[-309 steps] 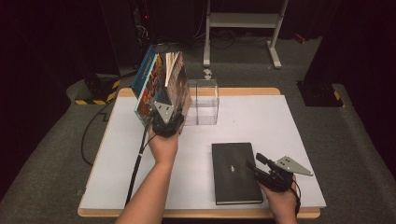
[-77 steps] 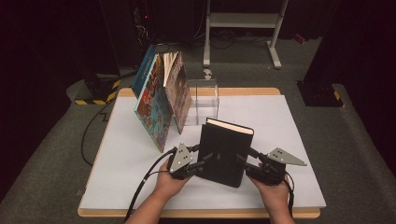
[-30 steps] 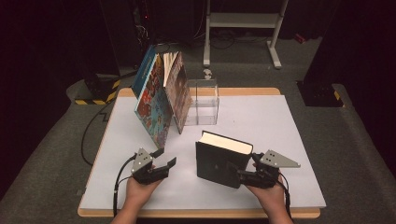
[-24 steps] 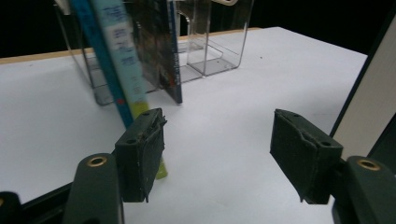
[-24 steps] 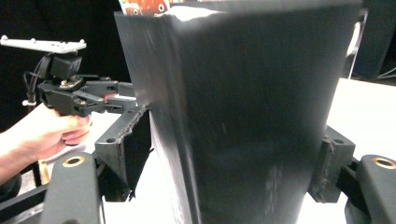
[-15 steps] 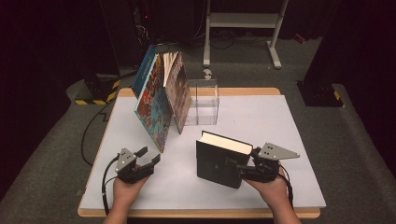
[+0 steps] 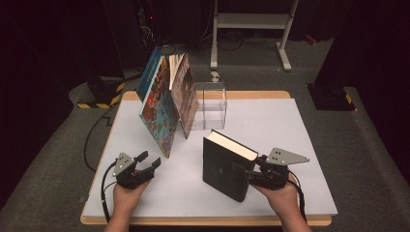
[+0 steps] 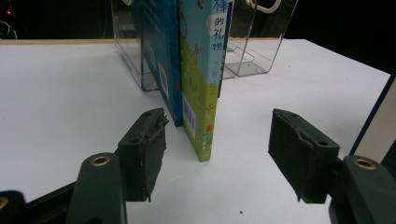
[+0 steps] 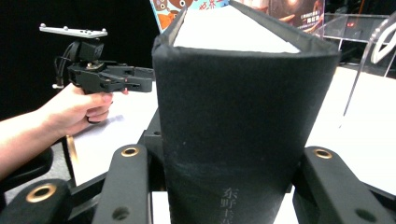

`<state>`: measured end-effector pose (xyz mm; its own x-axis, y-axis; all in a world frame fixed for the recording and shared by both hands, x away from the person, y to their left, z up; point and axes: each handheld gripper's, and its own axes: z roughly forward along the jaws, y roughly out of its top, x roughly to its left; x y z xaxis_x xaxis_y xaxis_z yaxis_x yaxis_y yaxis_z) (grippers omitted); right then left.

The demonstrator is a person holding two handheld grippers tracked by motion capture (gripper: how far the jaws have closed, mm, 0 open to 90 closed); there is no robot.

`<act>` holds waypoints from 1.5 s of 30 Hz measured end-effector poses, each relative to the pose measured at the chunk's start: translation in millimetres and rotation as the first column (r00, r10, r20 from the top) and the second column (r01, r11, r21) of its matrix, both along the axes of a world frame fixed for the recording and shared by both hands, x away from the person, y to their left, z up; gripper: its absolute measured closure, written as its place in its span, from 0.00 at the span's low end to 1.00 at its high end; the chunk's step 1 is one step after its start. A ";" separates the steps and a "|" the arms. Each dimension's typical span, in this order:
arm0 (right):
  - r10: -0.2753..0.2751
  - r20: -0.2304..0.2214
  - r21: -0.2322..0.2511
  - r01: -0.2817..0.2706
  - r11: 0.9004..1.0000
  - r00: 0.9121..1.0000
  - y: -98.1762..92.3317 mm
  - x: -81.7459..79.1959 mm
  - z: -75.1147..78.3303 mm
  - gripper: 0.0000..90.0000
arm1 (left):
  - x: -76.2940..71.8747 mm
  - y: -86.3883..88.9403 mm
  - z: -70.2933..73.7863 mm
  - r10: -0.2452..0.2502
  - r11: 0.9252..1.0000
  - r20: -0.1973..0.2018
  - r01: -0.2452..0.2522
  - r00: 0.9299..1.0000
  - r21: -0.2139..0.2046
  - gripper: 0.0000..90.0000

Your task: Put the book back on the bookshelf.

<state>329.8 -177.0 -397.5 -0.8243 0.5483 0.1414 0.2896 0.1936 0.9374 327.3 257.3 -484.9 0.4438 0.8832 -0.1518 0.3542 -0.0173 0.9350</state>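
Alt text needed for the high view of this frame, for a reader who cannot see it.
A black book stands upright on a white table, its spine between the jaws of the right gripper. The left gripper, open and holding nothing, is near the table's front left. Behind, colourful books lean against a clear stand.
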 end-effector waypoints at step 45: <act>-0.488 0.124 -0.005 0.492 0.871 0.864 82.0 110.3 31.5 0.60 | 1.2 -0.5 -3.9 -0.011 0.995 -0.040 0.015 0.999 0.095 0.33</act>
<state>440.1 -95.0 -366.0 -0.4574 0.8886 0.0350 0.2465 0.0889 0.9651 328.4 256.9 -488.8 0.4506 0.8887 -0.0848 0.3901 -0.1105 0.9141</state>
